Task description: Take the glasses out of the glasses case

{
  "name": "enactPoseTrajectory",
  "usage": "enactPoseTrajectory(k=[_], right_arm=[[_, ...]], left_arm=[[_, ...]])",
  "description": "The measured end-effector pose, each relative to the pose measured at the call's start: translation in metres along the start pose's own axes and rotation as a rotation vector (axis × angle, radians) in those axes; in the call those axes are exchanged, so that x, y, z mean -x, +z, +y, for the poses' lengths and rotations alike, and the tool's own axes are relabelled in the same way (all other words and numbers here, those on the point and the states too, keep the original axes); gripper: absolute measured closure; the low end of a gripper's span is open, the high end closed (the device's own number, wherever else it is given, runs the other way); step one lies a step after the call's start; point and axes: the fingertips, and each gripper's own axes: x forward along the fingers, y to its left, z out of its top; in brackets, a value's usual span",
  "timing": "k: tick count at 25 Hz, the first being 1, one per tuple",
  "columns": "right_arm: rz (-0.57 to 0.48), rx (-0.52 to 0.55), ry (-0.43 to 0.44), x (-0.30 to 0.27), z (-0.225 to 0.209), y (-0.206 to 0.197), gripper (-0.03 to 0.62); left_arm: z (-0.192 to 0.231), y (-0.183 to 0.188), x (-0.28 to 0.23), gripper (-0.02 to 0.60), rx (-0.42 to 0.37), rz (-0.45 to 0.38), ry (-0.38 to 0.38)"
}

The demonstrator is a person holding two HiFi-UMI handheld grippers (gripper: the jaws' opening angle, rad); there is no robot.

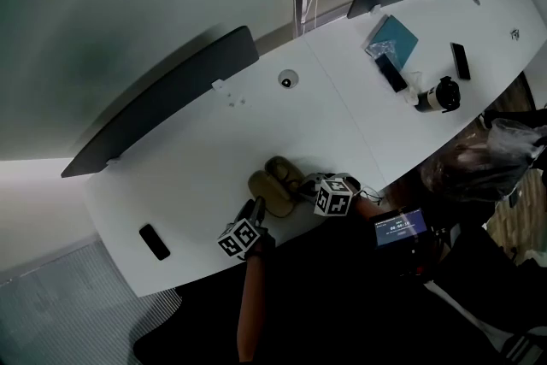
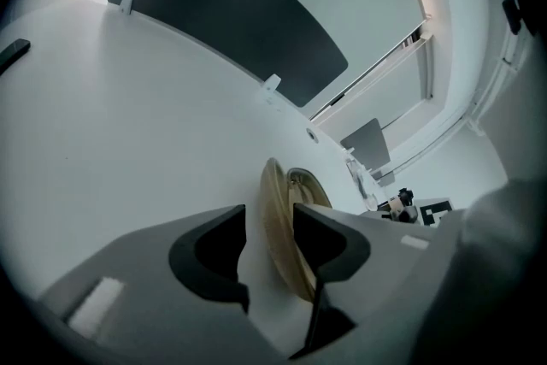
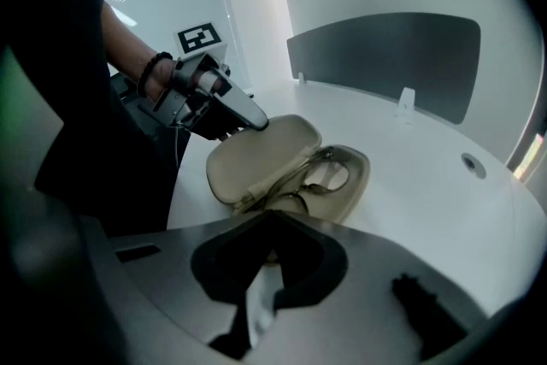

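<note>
A tan glasses case (image 1: pixel 278 182) lies open near the table's front edge. Seen in the right gripper view, its lid (image 3: pixel 256 154) leans toward my left gripper (image 3: pixel 248 120), and the glasses (image 3: pixel 320 171) rest folded in the base. My left gripper (image 2: pixel 269 248) straddles the lid's edge (image 2: pixel 278 226). The right jaw is against the lid, and a thin strip of table shows between the lid and the left jaw. My right gripper (image 3: pixel 269 222) is shut just in front of the case's near rim, with nothing seen in it. The head view shows the left gripper (image 1: pixel 259 207) and right gripper (image 1: pixel 309 185) flanking the case.
A black phone (image 1: pixel 155 241) lies at the table's left end. A blue booklet (image 1: pixel 393 37), another phone (image 1: pixel 391 73), a black bar (image 1: pixel 460 60) and a white-and-black cup-like object (image 1: pixel 440 96) sit far right. Dark divider panels (image 1: pixel 171 98) line the back edge. A small lit screen (image 1: pixel 400 226) is beside me.
</note>
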Motion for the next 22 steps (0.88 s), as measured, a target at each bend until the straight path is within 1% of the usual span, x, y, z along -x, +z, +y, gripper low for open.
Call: enactPoseTrajectory(k=[3, 6, 8, 10, 11, 12, 13, 15, 16, 19, 22], right_arm=[[-0.046, -0.002, -0.017, 0.009, -0.004, 0.017, 0.585], [-0.088, -0.050, -0.042, 0.017, -0.012, 0.037, 0.585], [-0.116, -0.144, -0.021, 0.020, -0.018, 0.049, 0.585], [-0.149, -0.255, 0.035, 0.019, -0.019, 0.060, 0.584], [-0.156, -0.287, 0.055, 0.018, -0.020, 0.065, 0.582], [-0.151, -0.301, 0.062, 0.015, -0.021, 0.068, 0.572], [-0.138, -0.301, 0.061, 0.013, -0.021, 0.069, 0.548], [-0.094, -0.283, 0.049, 0.007, -0.021, 0.067, 0.493], [-0.072, -0.269, 0.042, 0.004, -0.020, 0.066, 0.481], [-0.036, -0.245, 0.010, -0.003, -0.020, 0.066, 0.474], [0.001, -0.265, -0.044, -0.006, -0.028, 0.059, 0.474]], left_arm=[[-0.013, 0.003, 0.001, 0.399, -0.025, -0.011, -0.030], [-0.026, -0.001, 0.003, 0.399, -0.062, -0.001, -0.048], [-0.031, -0.005, 0.005, 0.398, -0.075, 0.004, -0.054], [-0.035, -0.008, 0.006, 0.397, -0.078, 0.004, -0.064], [-0.037, -0.009, 0.007, 0.397, -0.082, 0.006, -0.070], [-0.039, -0.011, 0.008, 0.397, -0.091, 0.010, -0.077], [-0.041, -0.013, 0.010, 0.397, -0.102, 0.015, -0.083], [-0.042, -0.017, 0.012, 0.397, -0.118, 0.022, -0.095], [-0.042, -0.018, 0.013, 0.397, -0.119, 0.023, -0.101], [-0.039, -0.018, 0.017, 0.397, -0.116, 0.018, -0.112], [-0.035, -0.017, 0.019, 0.397, -0.113, 0.014, -0.122]])
